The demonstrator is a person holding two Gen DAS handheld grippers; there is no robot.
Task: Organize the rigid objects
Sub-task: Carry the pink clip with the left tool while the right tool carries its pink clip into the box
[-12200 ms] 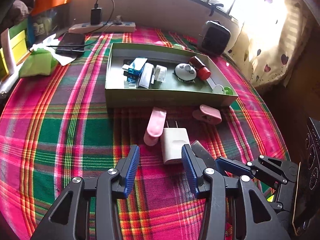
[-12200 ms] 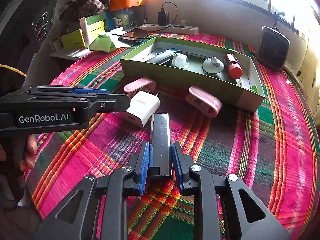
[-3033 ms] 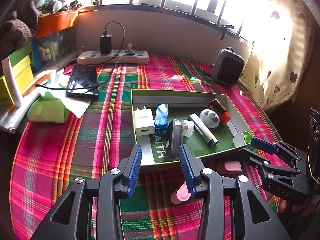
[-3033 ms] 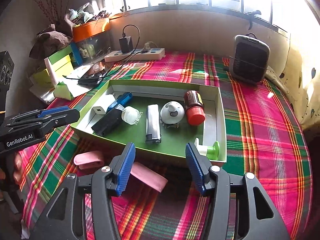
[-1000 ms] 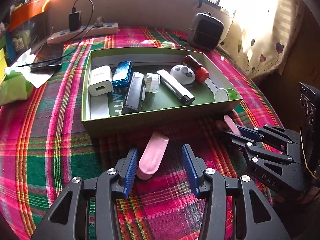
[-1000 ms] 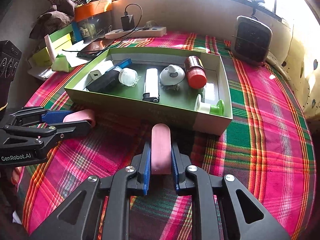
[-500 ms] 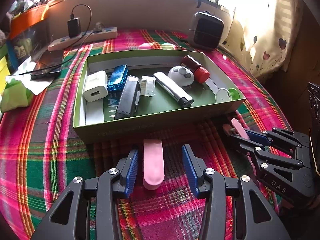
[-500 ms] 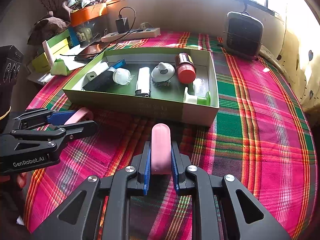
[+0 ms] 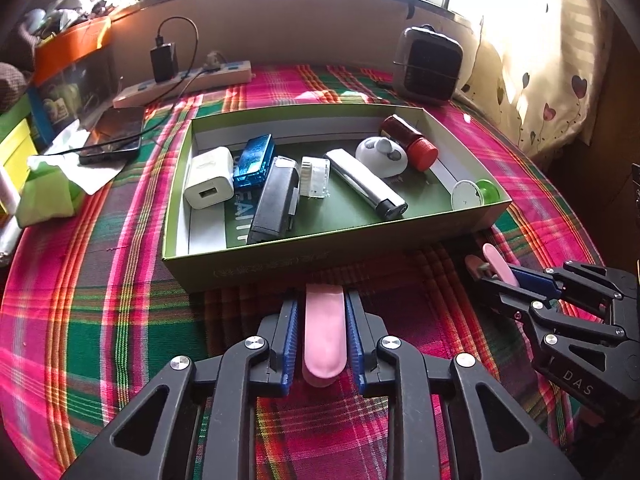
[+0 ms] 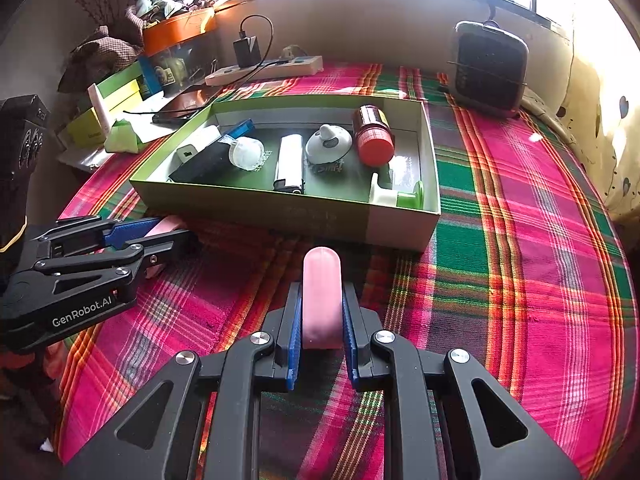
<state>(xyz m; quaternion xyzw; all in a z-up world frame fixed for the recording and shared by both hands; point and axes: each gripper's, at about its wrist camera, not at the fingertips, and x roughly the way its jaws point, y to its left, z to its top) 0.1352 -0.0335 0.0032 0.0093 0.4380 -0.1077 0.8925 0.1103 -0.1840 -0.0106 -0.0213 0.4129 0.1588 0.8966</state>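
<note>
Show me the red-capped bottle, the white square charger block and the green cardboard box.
Red-capped bottle (image 9: pixel 408 142): left wrist view, on its dark body.
White square charger block (image 9: pixel 210 178): left wrist view, on its top face.
Green cardboard box (image 9: pixel 320 262): left wrist view, on its near outer wall.

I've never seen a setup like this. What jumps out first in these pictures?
Two black hand-held tools, each clamping a pink oblong piece: the left tool grips one pink piece, the right tool the other pink piece, both just short of the green box. That box sits mid-table on the bright plaid cloth, filled with small gadgets, among them a red-capped bottle.
</note>
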